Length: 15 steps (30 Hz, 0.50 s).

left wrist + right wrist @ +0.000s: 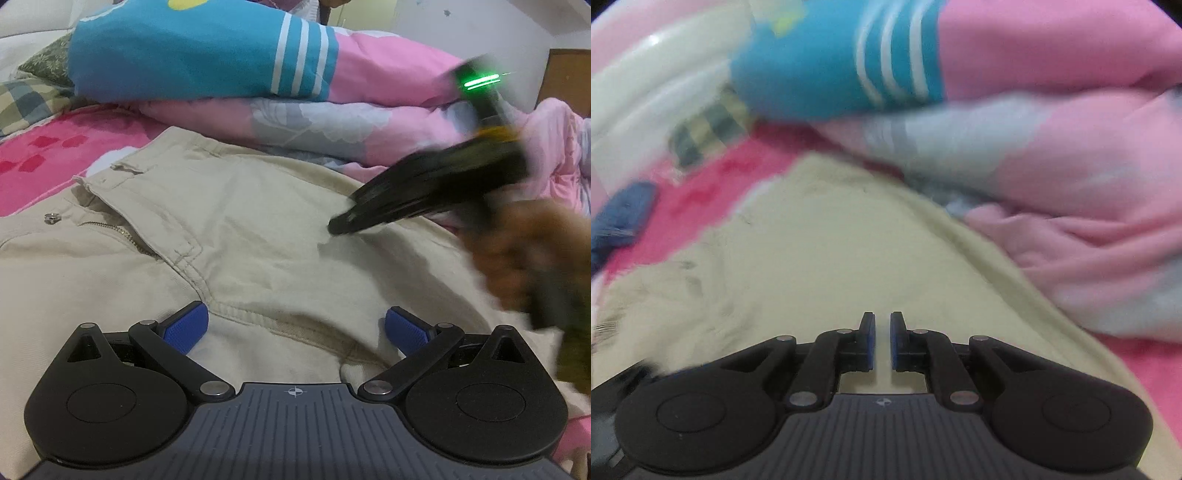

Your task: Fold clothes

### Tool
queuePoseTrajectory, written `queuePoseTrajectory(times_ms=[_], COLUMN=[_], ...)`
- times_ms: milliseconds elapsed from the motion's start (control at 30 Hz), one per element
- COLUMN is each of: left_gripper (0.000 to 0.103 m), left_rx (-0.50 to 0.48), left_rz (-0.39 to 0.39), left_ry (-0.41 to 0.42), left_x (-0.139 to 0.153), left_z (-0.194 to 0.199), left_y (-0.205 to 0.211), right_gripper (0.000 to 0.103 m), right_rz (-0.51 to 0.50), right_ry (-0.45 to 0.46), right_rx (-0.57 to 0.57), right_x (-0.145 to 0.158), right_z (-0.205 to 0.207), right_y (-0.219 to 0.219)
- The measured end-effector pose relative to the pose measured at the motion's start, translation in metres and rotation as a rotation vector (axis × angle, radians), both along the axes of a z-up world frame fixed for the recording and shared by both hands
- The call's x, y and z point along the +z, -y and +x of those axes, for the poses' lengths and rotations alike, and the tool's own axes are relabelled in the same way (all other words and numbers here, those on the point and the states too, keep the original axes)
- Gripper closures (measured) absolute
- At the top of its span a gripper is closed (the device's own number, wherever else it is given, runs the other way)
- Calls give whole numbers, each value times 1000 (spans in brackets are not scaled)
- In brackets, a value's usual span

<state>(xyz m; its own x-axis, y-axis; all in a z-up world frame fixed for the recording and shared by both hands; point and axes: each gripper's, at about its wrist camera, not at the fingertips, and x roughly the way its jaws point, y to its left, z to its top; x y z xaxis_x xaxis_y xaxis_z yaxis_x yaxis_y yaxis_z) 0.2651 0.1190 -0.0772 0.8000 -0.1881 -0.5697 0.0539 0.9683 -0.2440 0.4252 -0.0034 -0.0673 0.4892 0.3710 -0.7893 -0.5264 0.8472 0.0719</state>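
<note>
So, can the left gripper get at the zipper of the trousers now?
Probably yes. The left gripper is open over the trousers, and the zipper lies uncovered ahead to its left; the right gripper is off to the other side.

the trousers [236,221] lie spread on the bed [40,155], waistband and zipper [110,229] to the left. behind them a quilt [388,110] is heaped, a striped garment [192,55] on top. the right gripper [340,225] touches the trousers' right part; the left gripper [293,328] hangs over the near part.

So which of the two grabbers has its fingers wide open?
The left gripper: its blue pads sit far apart over the beige trousers. The right gripper shows only a thin slit between its pads.
</note>
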Motion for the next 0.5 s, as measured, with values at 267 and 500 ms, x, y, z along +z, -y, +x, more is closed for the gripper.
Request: queuePoseTrajectory(times_ms=[267, 500], left_gripper=[0, 0], left_rx=[-4, -4], left_rz=[-18, -29], left_ry=[0, 4], left_x=[-1, -1], left_z=[0, 0], left_y=[-2, -2], right_gripper=[95, 96], right_rz=[34, 32], right_ry=[16, 45], right_rx=[96, 19], right_x=[31, -3], right_z=[-13, 40], right_y=[-14, -69])
